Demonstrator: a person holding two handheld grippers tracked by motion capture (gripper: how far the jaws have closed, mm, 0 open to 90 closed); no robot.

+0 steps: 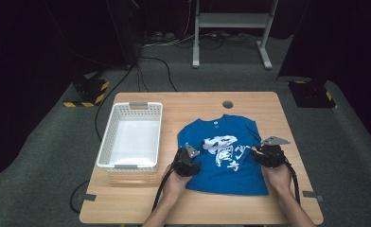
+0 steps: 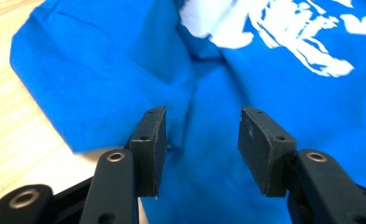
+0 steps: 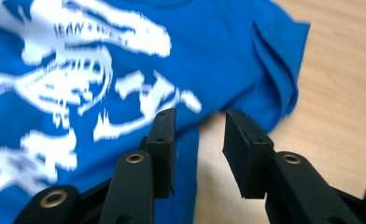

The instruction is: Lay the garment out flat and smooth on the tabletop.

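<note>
Blue T-shirt (image 1: 226,158) with white print lies flat, front up.

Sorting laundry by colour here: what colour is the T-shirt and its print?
The T-shirt is bright blue with a white print, clearest in the right gripper view.

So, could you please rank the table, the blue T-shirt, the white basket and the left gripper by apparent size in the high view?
1. Table
2. Blue T-shirt, with the white basket looking about equal, so unranked
3. Left gripper
</note>
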